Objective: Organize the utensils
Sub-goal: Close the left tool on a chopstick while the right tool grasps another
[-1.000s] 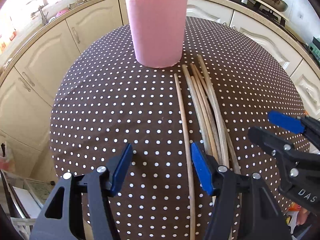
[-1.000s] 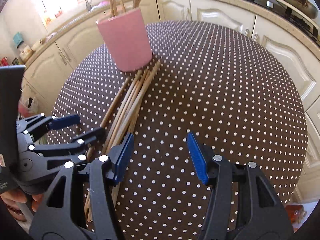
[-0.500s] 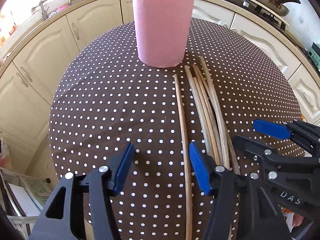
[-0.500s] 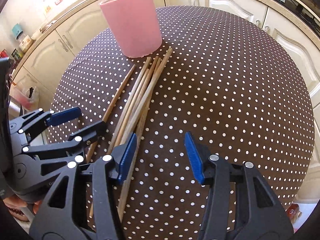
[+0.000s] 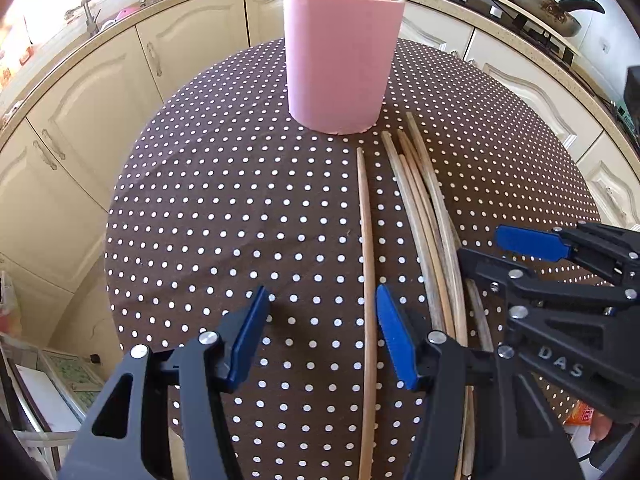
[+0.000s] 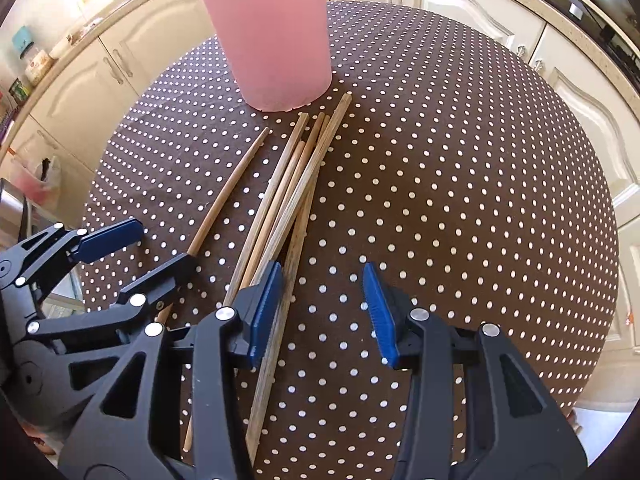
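Note:
A pink cup (image 5: 342, 60) (image 6: 274, 36) with several chopsticks standing in it sits at the far side of a round table with a brown polka-dot cloth (image 5: 224, 216) (image 6: 460, 184). Several wooden chopsticks (image 5: 424, 216) (image 6: 288, 188) lie bundled in front of the cup; one single chopstick (image 5: 366, 260) (image 6: 228, 196) lies apart to their left. My left gripper (image 5: 320, 332) is open and empty, low over the single chopstick. My right gripper (image 6: 324, 308) is open and empty, its left finger over the bundle's near end. Each gripper shows in the other's view.
Cream kitchen cabinets (image 5: 80, 92) and a countertop curve around the far side of the table. A wok (image 5: 536, 0) sits on the stove at the back right. A sink and dishes (image 5: 92, 4) are at the back left.
Both grippers have moved forward and lower toward the chopsticks and the cup. The right gripper has come closer to the left one. Both stay open; the chopsticks have not moved.

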Demonstrator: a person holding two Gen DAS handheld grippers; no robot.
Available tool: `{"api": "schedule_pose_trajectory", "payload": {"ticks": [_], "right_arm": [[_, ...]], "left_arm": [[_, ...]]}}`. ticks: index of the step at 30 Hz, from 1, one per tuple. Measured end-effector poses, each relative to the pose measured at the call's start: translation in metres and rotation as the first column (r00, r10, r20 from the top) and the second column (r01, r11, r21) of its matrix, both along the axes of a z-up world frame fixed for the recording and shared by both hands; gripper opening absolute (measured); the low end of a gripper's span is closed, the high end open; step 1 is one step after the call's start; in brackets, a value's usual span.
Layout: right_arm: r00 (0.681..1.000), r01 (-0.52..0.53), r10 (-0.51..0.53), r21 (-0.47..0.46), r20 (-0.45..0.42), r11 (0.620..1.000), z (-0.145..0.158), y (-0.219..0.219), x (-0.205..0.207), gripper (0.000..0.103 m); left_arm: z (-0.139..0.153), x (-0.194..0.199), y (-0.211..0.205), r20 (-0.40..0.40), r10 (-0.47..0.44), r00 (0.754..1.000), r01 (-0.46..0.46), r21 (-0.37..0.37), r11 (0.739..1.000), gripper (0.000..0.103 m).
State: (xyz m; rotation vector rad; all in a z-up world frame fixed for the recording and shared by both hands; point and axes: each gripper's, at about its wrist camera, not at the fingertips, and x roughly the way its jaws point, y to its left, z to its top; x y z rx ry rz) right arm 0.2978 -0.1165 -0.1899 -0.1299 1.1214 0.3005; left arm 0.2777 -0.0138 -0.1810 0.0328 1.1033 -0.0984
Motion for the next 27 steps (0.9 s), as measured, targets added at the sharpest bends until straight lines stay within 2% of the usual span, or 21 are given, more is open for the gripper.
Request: {"api": "schedule_pose_trajectory", "payload": {"ticks": [2,4,5,8,9,11,14,18,24,27], "right_arm": [[1.000,-0.030,0.030,-0.059,0.005,0.998,0.001,0.007,0.002,0.042],[0.999,-0.049,0.048,-0.073,-0.010,0.996,0.001,0.012,0.005,0.041],[0.998,-0.055,0.053,-0.071,-0.019,0.996,0.001,0.013,0.007,0.037],[0.997,-0.068,0.064,-0.080,-0.052,0.994,0.002,0.005,0.009,0.024],[0.996,-0.072,0.067,-0.087,-0.061,0.994,0.002,0.002,0.010,0.021],[0.993,-0.083,0.076,-0.086,-0.086,0.993,0.002,-0.005,0.012,0.015],[0.990,-0.097,0.087,-0.084,-0.114,0.992,0.002,-0.012,0.017,0.010],[0.985,-0.105,0.094,-0.073,-0.143,0.992,0.003,-0.016,0.025,0.008],[0.983,-0.099,0.092,-0.037,-0.160,0.994,0.011,-0.035,0.050,0.007],[0.986,-0.091,0.085,-0.034,-0.146,0.995,0.013,-0.041,0.042,0.007]], "left_arm": [[0.000,0.000,0.000,-0.004,0.000,1.000,0.000,0.004,1.000,0.055],[0.001,0.002,0.000,-0.005,-0.009,1.000,0.009,0.008,1.000,0.055],[0.001,0.003,0.000,-0.008,-0.010,1.000,0.010,0.011,1.000,0.052],[0.003,0.007,-0.006,-0.017,-0.021,1.000,0.021,0.011,1.000,0.036],[0.003,0.007,-0.008,-0.024,-0.030,0.999,0.030,0.007,1.000,0.034],[0.004,0.009,-0.014,-0.038,-0.042,0.998,0.042,0.001,0.999,0.019],[0.004,0.013,-0.021,-0.058,-0.054,0.997,0.054,0.003,0.999,0.008],[0.004,0.016,-0.028,-0.073,-0.058,0.996,0.059,0.011,0.998,0.006],[0.003,0.018,-0.027,-0.082,-0.055,0.995,0.052,-0.033,0.998,0.006],[0.006,0.012,-0.028,-0.057,-0.069,0.996,0.068,-0.030,0.997,0.006]]}}
